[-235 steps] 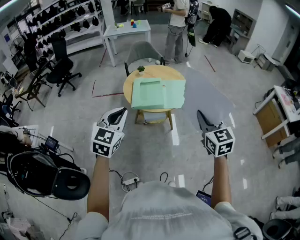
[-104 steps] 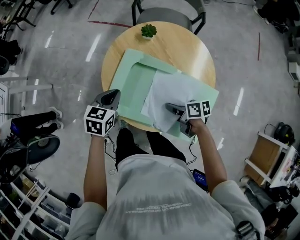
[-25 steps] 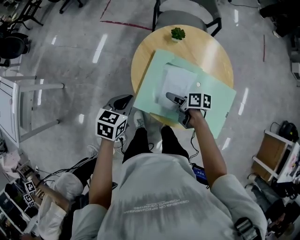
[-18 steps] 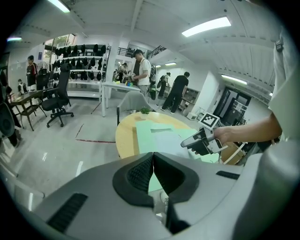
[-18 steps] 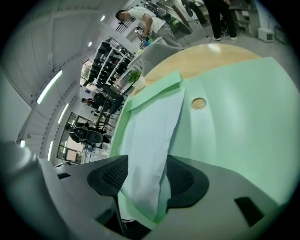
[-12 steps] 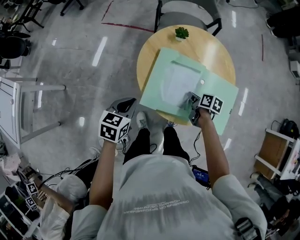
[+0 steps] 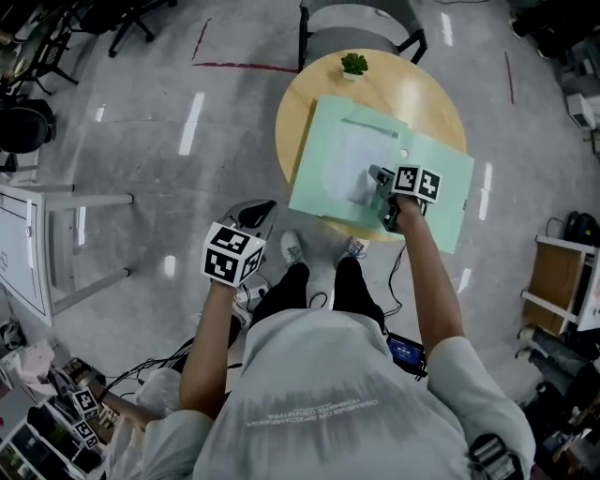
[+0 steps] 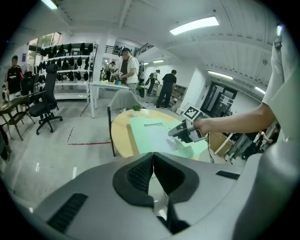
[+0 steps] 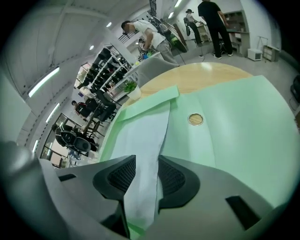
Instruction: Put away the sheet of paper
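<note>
An open green folder [image 7: 441,202] lies on the round wooden table [image 7: 300,103], and the white sheet of paper [image 7: 345,169] lies on its left half. My right gripper [image 7: 375,174] points down at the sheet's right edge. In the right gripper view that edge [image 9: 145,140] runs up between the jaws of the gripper [image 9: 146,161]; the jaws have just been opening and a gap shows beside the paper. A round snap [image 9: 195,119] sits on the folder [image 9: 234,126] beyond. My left gripper [image 7: 262,208] hangs over the floor, left of the table, its pads [image 8: 151,155] together on nothing.
A small potted plant [image 7: 353,64] stands at the table's far edge, with a grey chair [image 7: 361,21] behind it. The folder's near right corner overhangs the table edge. Cables [image 7: 253,292] lie on the floor by my feet. Shelves and people stand far back in the room.
My right gripper has moved from over the middle of the sheet to its right edge. The left gripper has stayed beside the table.
</note>
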The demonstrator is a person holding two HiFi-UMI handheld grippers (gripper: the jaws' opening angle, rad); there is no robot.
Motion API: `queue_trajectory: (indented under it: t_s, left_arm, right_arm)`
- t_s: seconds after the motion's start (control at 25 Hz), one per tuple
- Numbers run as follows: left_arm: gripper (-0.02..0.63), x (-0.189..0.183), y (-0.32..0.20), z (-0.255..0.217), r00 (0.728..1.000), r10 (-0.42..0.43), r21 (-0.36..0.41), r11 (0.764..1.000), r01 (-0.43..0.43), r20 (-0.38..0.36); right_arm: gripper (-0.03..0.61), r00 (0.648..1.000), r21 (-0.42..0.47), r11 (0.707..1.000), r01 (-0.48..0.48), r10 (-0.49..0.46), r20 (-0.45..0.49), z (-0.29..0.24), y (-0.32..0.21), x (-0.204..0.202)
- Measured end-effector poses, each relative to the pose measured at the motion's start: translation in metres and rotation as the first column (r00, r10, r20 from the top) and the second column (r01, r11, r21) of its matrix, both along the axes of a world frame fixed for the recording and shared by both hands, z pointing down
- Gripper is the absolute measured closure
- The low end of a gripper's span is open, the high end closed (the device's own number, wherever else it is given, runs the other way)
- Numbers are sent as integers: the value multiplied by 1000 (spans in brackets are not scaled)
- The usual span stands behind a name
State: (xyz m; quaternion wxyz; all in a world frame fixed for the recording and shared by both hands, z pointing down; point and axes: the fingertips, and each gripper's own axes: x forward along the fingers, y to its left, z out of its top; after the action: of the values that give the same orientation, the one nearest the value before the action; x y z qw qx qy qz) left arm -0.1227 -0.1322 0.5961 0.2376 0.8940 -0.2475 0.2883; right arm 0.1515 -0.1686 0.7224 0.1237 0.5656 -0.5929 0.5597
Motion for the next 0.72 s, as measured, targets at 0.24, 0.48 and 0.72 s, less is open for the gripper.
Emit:
queue_trajectory:
  t_s: [0.24,0.48,0.72]
  left_arm:
    - [595,14,-36,-37,999,32,80,996,-29,-30]
    - [595,51,-83,-109,997,33,227,974,-16,-72]
    - [595,104,-120,-201,991,55,407,913,-1,-122]
  right_arm:
    - [405,991,64,997,-49,56,-118,-65,15,31]
    - [468,969,241,970,-30,87,-230,-169,17,82]
    - [545,938,427,895,131,27,-345,-283,12,112]
